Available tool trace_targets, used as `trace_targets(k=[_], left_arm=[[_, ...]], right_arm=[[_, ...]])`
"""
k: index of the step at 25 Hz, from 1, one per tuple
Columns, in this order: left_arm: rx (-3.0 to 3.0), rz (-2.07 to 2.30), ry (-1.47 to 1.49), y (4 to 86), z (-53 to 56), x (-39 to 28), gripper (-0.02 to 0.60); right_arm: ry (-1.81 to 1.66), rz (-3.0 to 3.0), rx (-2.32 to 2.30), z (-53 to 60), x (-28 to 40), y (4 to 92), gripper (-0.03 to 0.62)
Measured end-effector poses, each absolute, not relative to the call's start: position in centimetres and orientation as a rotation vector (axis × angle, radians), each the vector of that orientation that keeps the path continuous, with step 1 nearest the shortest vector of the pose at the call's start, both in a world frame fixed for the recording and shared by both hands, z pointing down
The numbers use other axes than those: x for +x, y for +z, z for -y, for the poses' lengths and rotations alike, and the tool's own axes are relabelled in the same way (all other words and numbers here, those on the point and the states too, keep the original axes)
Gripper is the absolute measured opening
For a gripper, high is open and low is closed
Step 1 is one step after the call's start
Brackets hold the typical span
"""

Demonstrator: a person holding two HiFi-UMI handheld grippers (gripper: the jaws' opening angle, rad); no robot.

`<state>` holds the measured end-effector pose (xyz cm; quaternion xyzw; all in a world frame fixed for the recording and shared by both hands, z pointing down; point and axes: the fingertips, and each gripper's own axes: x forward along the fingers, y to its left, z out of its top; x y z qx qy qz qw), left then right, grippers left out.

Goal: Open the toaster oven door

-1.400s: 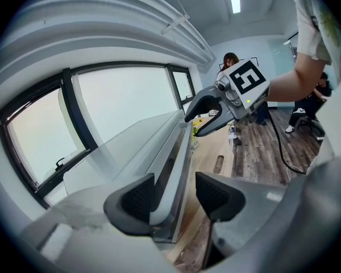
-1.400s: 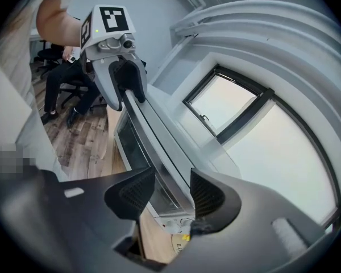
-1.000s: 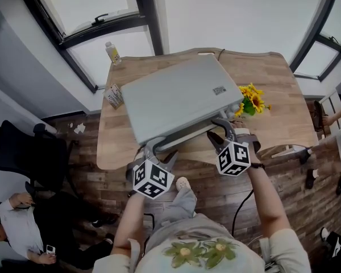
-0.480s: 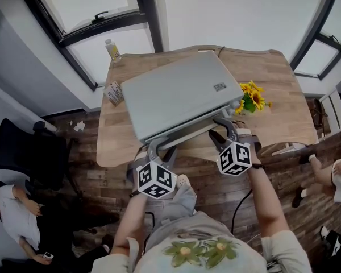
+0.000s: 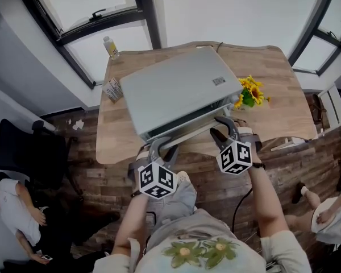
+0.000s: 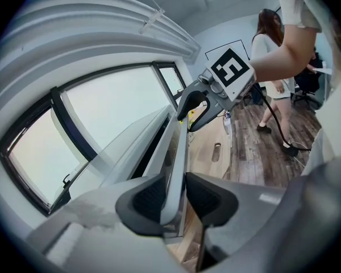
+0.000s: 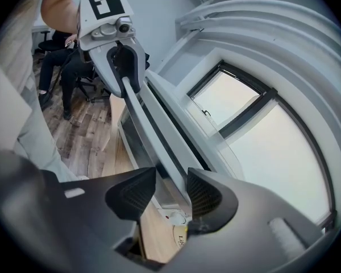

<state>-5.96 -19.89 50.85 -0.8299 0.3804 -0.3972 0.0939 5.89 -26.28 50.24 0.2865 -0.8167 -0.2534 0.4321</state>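
A grey toaster oven (image 5: pixel 176 92) stands on the wooden table (image 5: pixel 273 84), its door handle (image 5: pixel 187 136) a long bar along the near edge. My left gripper (image 5: pixel 159 147) is at the bar's left end. In the left gripper view its jaws (image 6: pixel 173 195) are closing, and both pads touch the handle (image 6: pixel 179 147). My right gripper (image 5: pixel 221 127) is at the bar's right end. In the right gripper view its jaws (image 7: pixel 170 192) straddle the handle (image 7: pixel 148 129), with a gap left at one pad. Whether the door is cracked open I cannot tell.
A bottle (image 5: pixel 109 47) and a small carton (image 5: pixel 113 88) stand at the table's far left, and sunflowers (image 5: pixel 249 95) stand right of the oven. A black chair (image 5: pixel 23 152) and a seated person (image 5: pixel 14 209) are at the left. Another person (image 5: pixel 329 215) is at the right.
My left gripper has slid in a little and its jaws have narrowed onto the handle. The right gripper has held its place. The bystanders have shifted.
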Motion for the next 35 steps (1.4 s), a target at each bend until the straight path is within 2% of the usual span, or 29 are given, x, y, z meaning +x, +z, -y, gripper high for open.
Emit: trace_targets(k=[35], left_arm=[[-2.491,-1.071,-1.202,52.9,15.4,-3.8,0.098]], right_arm=[[-0.572,1.995,0.707,22.1,8.0,52.3,0.163]])
